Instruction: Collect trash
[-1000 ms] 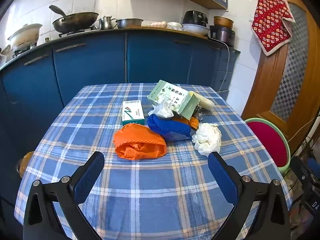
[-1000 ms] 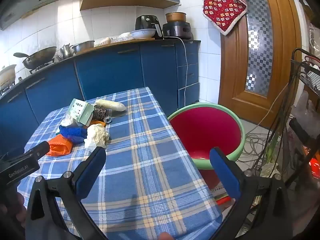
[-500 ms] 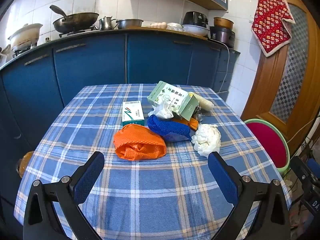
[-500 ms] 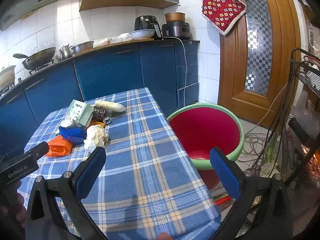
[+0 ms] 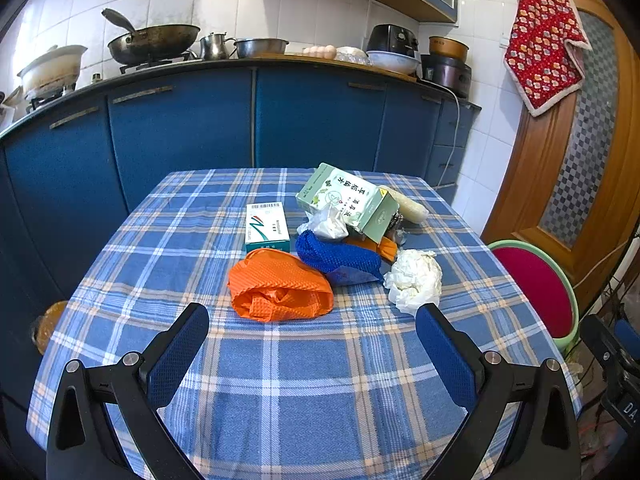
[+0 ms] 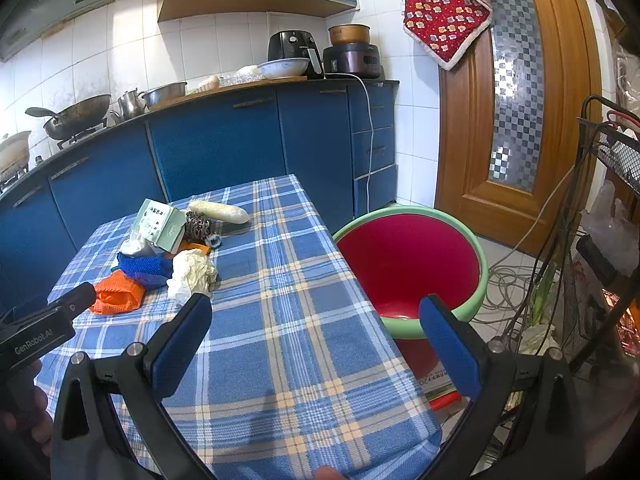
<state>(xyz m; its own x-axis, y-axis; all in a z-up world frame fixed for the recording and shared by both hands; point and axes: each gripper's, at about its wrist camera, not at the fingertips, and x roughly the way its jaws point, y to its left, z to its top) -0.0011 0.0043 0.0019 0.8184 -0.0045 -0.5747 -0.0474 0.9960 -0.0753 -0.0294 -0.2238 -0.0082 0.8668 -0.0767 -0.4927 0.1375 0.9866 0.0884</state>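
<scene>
While both tools hover above the blue plaid tablecloth (image 5: 280, 380), the left gripper (image 5: 312, 344) is spread wide and empty, and the right gripper (image 6: 316, 332) is likewise released. From the left wrist, the trash sits at twelve o'clock: an orange mesh bag (image 5: 280, 286) nearest, a blue mesh bag (image 5: 336, 254) behind it, crumpled white paper (image 5: 416, 280) at one o'clock, a small teal box (image 5: 267, 227) and a green carton (image 5: 348, 202) farther back. The red basin (image 6: 412, 268) stands off the table's edge, at one o'clock from the right wrist.
</scene>
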